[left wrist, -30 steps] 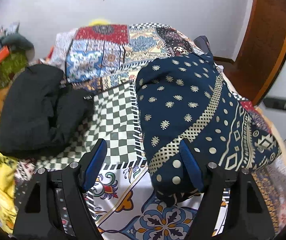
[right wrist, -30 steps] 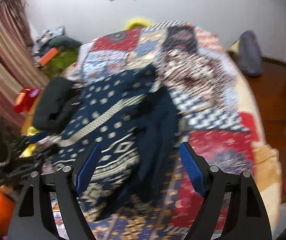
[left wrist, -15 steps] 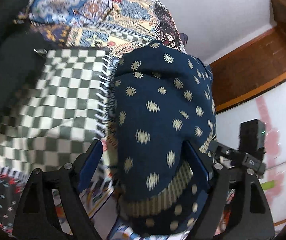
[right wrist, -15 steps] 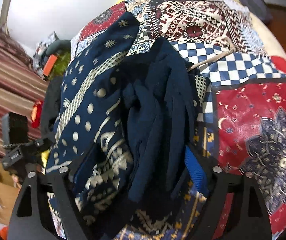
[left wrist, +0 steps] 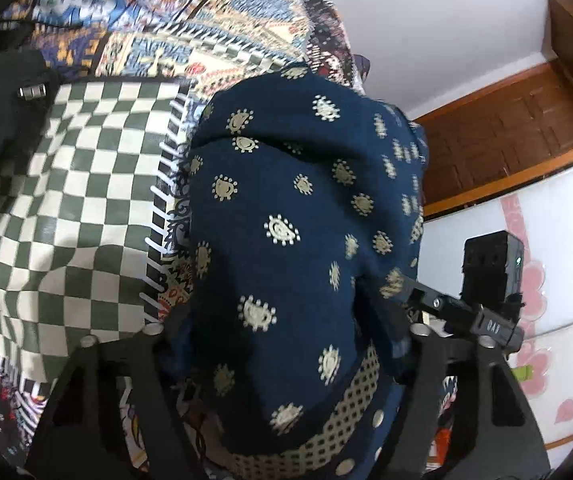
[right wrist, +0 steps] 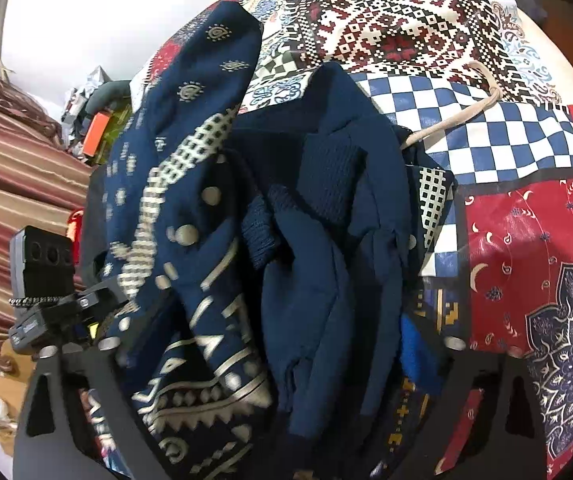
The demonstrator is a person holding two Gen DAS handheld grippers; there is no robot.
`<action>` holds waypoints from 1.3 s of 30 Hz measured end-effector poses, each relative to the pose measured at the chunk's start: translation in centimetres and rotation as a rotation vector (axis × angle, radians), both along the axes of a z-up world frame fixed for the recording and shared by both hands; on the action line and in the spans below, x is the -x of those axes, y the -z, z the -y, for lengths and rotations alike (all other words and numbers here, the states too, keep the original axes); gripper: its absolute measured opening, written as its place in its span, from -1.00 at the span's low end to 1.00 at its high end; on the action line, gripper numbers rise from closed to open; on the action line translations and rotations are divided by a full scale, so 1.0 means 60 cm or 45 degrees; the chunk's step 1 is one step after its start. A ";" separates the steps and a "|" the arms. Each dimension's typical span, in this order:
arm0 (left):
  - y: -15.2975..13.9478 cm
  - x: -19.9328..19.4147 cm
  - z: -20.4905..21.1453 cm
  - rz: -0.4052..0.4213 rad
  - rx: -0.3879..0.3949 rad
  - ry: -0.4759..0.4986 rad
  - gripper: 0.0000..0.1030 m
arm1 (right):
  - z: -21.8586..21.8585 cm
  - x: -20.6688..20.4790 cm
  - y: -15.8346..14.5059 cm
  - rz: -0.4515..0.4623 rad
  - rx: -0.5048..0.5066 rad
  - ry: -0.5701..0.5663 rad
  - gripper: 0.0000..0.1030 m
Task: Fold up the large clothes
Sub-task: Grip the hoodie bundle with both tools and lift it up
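Nearest in the left wrist view, the left gripper [left wrist: 286,344] straddles the navy patterned garment [left wrist: 298,240]. Its jaws have just been closing, with the cloth bunched between them; whether the pads press it I cannot tell. The right gripper [right wrist: 270,344] likewise straddles the same garment. Its jaws have just been narrowing, and its grip is unclear too. The garment lies heaped on the patchwork bedspread [right wrist: 526,240]. A checkered panel [left wrist: 78,208] spreads at nine o'clock; a wooden door [left wrist: 506,140] stands at two.
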State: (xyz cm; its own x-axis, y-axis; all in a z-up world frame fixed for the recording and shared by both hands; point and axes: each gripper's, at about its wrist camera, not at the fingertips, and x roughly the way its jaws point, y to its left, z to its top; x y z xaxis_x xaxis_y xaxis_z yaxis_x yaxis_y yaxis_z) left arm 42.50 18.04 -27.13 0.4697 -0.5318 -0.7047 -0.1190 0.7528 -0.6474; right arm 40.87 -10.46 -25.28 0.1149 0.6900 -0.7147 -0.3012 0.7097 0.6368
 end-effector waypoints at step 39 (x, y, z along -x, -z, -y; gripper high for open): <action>-0.015 0.191 -0.134 0.014 -0.178 -0.187 0.24 | -0.101 0.065 0.004 -0.034 0.050 -0.125 0.65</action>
State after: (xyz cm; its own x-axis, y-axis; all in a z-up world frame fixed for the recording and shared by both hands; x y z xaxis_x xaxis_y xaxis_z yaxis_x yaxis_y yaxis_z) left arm 31.06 26.07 -26.26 0.5430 -0.3545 -0.7613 -0.2275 0.8105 -0.5397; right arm 37.00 -4.41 -25.49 0.0284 0.6681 -0.7435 -0.3538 0.7024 0.6176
